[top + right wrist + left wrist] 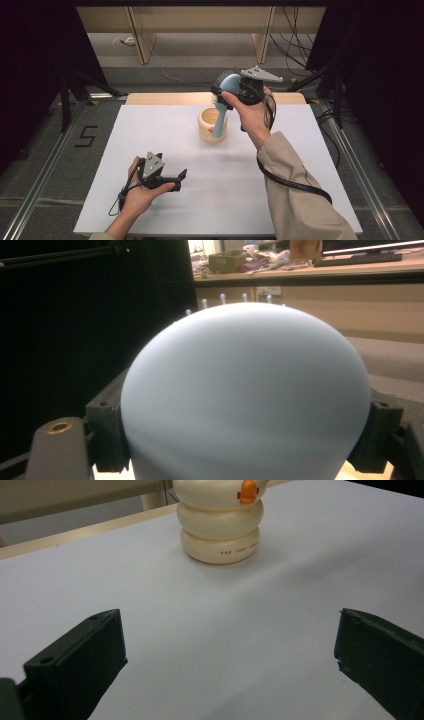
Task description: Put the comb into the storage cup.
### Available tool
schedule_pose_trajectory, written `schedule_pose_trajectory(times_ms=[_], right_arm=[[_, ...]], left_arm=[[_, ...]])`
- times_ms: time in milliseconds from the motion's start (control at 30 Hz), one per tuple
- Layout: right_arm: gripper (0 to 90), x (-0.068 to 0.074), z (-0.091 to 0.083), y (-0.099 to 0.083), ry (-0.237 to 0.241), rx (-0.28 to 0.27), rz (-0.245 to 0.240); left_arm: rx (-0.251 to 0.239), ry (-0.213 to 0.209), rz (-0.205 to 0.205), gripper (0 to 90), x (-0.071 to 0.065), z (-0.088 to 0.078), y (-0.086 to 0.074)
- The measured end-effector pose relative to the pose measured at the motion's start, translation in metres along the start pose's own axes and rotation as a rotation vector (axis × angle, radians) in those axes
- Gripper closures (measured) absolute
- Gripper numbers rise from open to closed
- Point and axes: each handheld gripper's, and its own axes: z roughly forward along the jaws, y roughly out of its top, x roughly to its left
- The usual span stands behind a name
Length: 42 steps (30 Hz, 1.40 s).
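Had right gripper [231, 95] clamped on blue hairbrush [224, 100] head, handle down inside cream cup [212, 126] mid-table. Left gripper [172, 179] rested wide open, empty, near table [150, 130] front. Step, as I judged: brush going into cup. Next: lower, loosen jaws, lift clear without tipping cup.

grey floor [50, 165], black curtains [30, 60], pale wooden bench [200, 20], perhaps a desk behind

Smooth matt pale-blue plastic brush [223, 102], glossy cream plastic holder [220, 524], matt white table [150, 130].
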Motion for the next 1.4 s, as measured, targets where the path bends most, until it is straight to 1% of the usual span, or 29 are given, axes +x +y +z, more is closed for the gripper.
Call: schedule_pose_trajectory(times_ms=[733,1067,1233,1400], right_arm=[[20.0,-0.0002,0.0018,0.0035,-0.007,-0.014,-0.006],[20.0,-0.002,0.0042,0.0044,-0.008,-0.018,0.002],[20.0,-0.002,0.006,0.0042,-0.007,-0.015,-0.007],[20.0,-0.0023,0.0068,0.0041,-0.011,-0.015,-0.006]], left_arm=[[-0.001,-0.002,-0.004,0.0,0.0,-0.0001,0.0001],[-0.003,-0.002,-0.006,0.0,0.0002,0.0002,-0.0002],[-0.003,-0.002,-0.007,0.0,0.0002,0.0001,-0.0002],[-0.003,-0.003,-0.007,0.0,0.0001,0.0002,-0.0005]])
